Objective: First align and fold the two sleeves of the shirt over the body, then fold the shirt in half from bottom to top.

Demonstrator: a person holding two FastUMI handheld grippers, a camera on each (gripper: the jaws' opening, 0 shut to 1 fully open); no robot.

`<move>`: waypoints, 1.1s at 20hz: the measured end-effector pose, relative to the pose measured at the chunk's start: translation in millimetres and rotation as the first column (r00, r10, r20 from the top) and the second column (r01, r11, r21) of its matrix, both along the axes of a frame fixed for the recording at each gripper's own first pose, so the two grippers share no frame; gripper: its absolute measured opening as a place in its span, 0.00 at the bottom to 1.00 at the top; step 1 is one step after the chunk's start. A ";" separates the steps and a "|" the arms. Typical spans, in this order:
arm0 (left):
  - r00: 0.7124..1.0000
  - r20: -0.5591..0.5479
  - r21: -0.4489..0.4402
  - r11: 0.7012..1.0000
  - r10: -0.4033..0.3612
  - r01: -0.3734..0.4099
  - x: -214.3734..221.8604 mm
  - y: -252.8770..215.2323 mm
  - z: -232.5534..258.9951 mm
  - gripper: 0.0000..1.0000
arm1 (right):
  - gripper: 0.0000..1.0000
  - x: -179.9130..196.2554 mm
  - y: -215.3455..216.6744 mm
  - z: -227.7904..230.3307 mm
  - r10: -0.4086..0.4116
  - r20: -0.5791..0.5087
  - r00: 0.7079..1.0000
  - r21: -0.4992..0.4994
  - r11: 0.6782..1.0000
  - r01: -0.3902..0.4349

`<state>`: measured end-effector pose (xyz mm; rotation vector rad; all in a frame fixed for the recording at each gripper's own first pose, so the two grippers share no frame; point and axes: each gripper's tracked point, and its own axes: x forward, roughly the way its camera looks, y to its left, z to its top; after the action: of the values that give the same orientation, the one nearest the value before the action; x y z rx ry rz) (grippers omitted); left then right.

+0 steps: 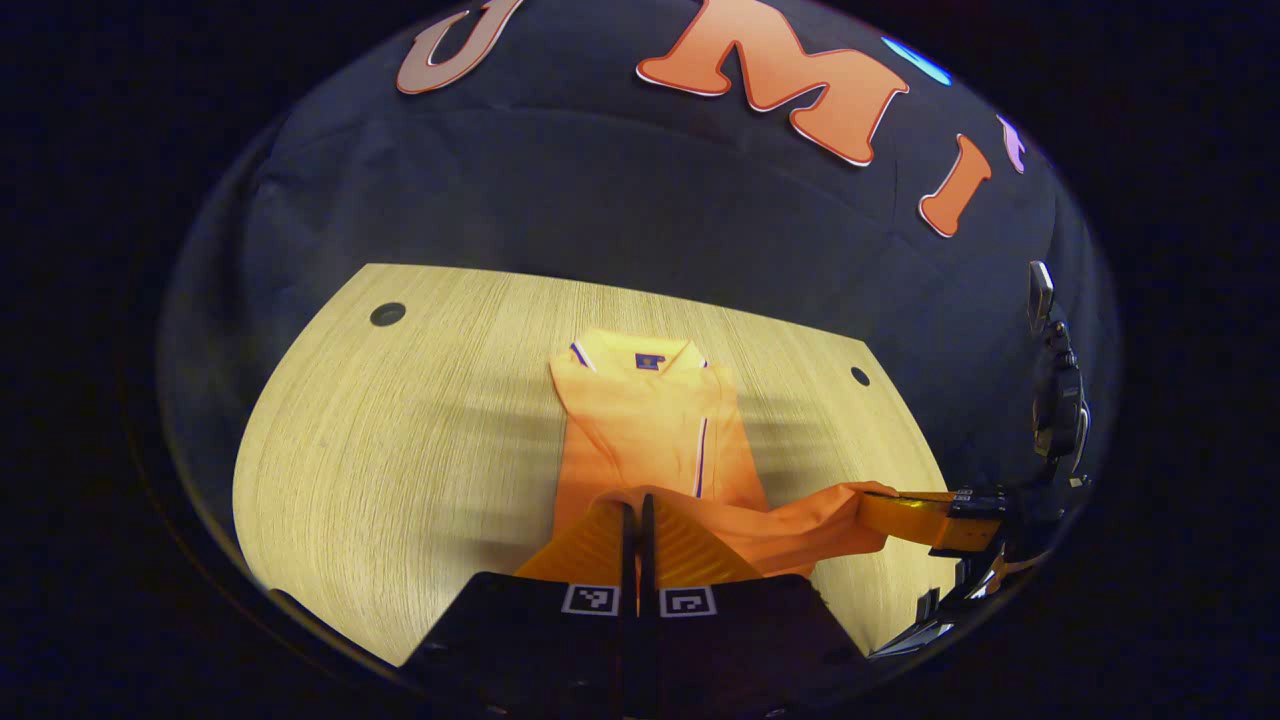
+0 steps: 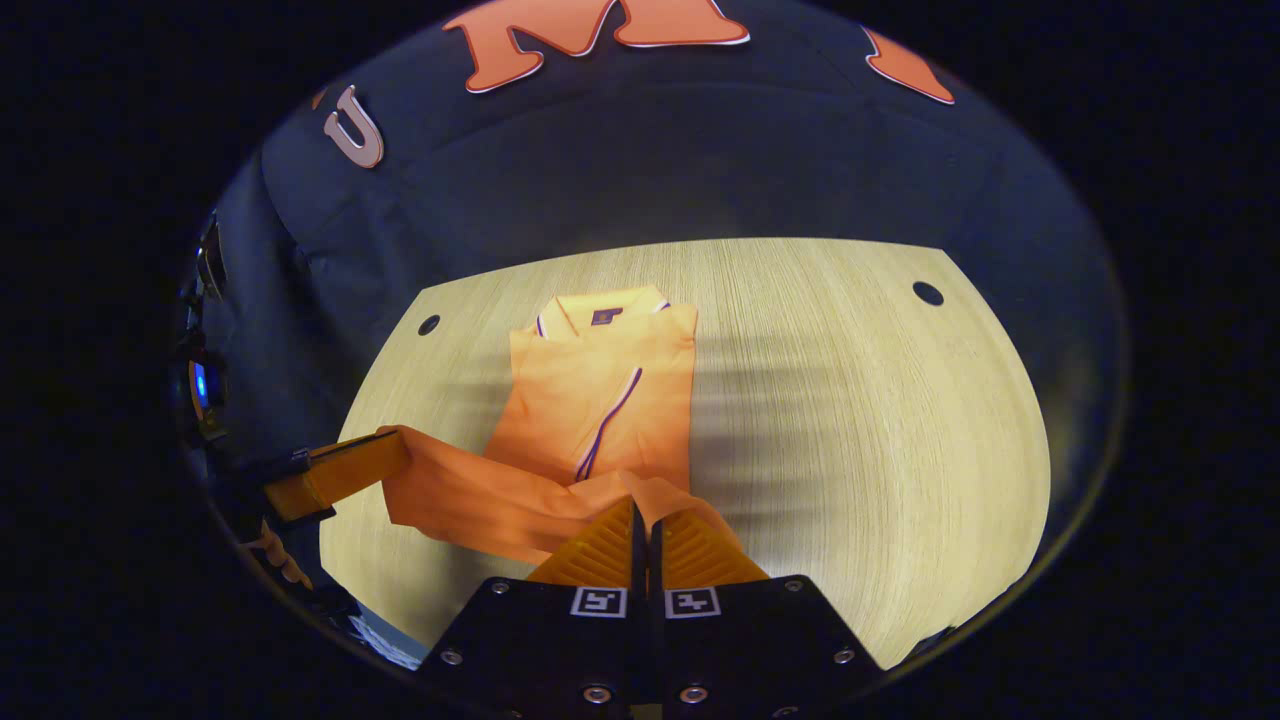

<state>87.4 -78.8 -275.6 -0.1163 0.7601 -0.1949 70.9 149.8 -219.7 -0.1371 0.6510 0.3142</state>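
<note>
Now, shirt: one orange polo shirt (image 1: 650, 420) with dark piping, lying on the pale wood-grain table (image 1: 400, 450); both sleeves are already folded over the body, so it forms a narrow strip.
Long axis: runs from the near table edge toward the black cloth wall, with the collar (image 2: 600, 308) pointing at the wall and the hem (image 2: 480, 500) nearest the grippers.
Hem: lifted off the table and stretched sideways between the two grippers, sagging a little in the middle; the upper body lies flat.
Count: one shirt, one table, two grippers, two round holes (image 1: 387, 314) in the tabletop near its far corners.
Left gripper (image 1: 636, 520): fingers clenched, almost touching, pinching one corner of the hem; in the right gripper view it shows at the left (image 2: 385, 450), with cloth running straight from its tips.
Right gripper (image 2: 642, 520): fingers clenched on the other hem corner, with only a thin slit between them; in the left gripper view it shows at the right (image 1: 880, 515), gripping the cloth.
Spacing: the two grippers sit apart, above the near table edge.
</note>
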 end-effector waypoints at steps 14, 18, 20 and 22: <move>1.000 -0.018 0.036 0.999 0.023 -0.022 173.8 13.4 -40.8 0.01 | 0.01 193.3 19.0 0.7 -0.099 0.033 0.995 -0.008 0.995 0.099; 0.998 -0.022 0.092 0.995 0.050 -0.048 197.5 28.1 -63.2 0.27 | 0.31 219.3 13.0 0.0 -0.122 0.089 0.988 -0.051 0.991 0.127; 0.997 0.015 0.164 0.983 0.077 -0.079 209.9 45.6 -62.1 0.76 | 0.75 222.9 13.0 2.8 -0.131 0.108 0.986 -0.038 0.990 0.136; 0.994 0.061 0.215 0.971 0.089 -0.100 217.2 57.4 -57.1 0.98 | 1.00 226.8 12.5 7.1 -0.144 0.115 0.983 -0.014 0.989 0.147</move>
<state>304.6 -21.4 -332.7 0.0607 0.7187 -0.0229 297.7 162.2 -212.6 -0.1271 0.5481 0.1568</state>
